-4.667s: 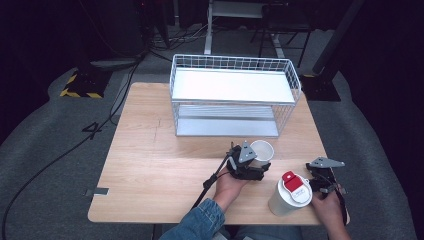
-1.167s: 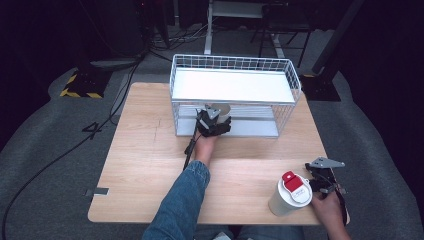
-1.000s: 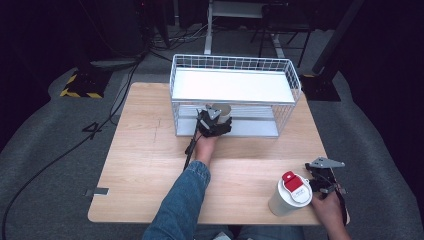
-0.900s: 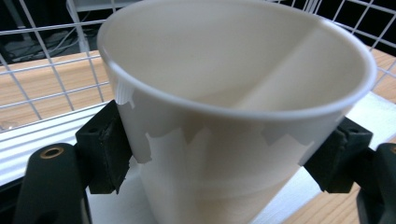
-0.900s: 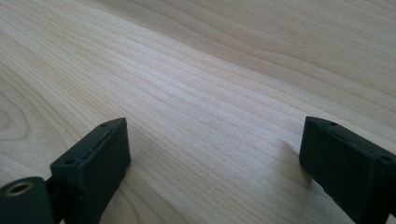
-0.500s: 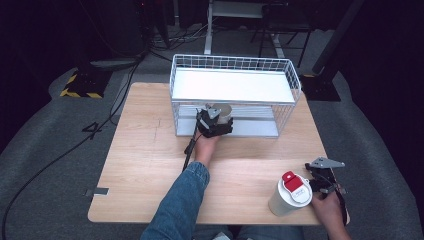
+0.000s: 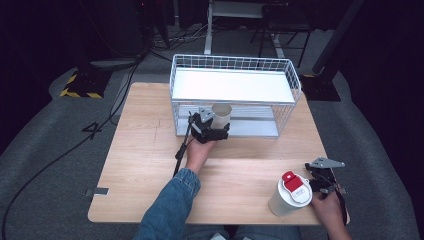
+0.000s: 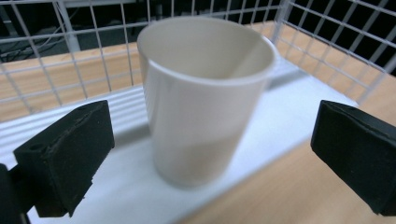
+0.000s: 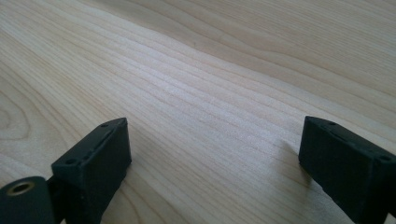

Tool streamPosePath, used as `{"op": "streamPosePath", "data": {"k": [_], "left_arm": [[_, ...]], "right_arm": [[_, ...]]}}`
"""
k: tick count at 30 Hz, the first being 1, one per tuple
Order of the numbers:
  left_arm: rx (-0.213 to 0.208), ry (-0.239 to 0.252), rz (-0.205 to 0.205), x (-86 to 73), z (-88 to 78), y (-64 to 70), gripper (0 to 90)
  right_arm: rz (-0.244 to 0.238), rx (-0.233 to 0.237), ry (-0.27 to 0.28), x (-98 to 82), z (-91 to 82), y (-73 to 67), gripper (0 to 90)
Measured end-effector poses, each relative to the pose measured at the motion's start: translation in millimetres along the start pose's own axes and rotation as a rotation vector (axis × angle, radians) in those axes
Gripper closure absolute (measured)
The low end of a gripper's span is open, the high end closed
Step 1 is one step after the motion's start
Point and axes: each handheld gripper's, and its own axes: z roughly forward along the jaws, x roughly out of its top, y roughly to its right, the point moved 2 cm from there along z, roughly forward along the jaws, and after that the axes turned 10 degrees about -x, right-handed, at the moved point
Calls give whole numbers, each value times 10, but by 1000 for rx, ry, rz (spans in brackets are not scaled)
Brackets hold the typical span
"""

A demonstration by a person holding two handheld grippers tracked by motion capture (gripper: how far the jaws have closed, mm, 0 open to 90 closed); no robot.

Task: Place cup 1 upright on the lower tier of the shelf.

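The left gripper [image 7: 219, 131] is letting go: its fingers [image 8: 65, 156] have just been spreading and are standing clear of the white cup [image 8: 203, 95], which is sitting upright on the wire rack's [image 7: 235, 65] lower shelf. The right gripper [image 7: 320, 184], fingers apart and empty, is waiting beside the lidded cup [image 7: 290, 195] on the counter [image 7: 150, 145].

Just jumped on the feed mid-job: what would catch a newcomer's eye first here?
The white cup standing on the lower shelf of the wire rack at mid-table, with the left gripper right in front of it; its jaws have just been opening and stand clear of the cup. Next, the lidded cup with its red tab at the table's near right corner, beside the open right gripper.
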Motion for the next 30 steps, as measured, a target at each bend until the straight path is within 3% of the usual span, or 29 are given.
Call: {"op": "streamPosePath", "data": {"k": [7,10,11,12,13,14,20,22,26,30], "left_arm": [[-50,2,45,-21,-426,124,1],[-73,-25,50,-20,-568,161,4],[-115,-16,35,-25,-673,183,8],[-115,-16,35,-25,-673,183,8],[-140,-5,33,-50,-786,197,7],[-140,-5,33,-50,-786,197,6],[-113,-13,62,-211,-1175,155,1],[-114,-9,57,-225,-1207,144,1],[-139,-43,9,-232,-1298,98,1],[-145,-103,27,-276,-1368,123,1]], "right_arm": [[1,1,0,1,0,1,94],[1,1,0,1,0,1,95],[1,1,0,1,0,1,94],[1,1,0,1,0,1,94],[1,1,-1,1,0,1,94],[1,1,-1,1,0,1,94],[2,1,-2,2,1,2,94],[2,1,-2,2,2,3,94],[3,-1,-3,2,2,4,93],[2,-1,-3,3,2,5,94]]}}
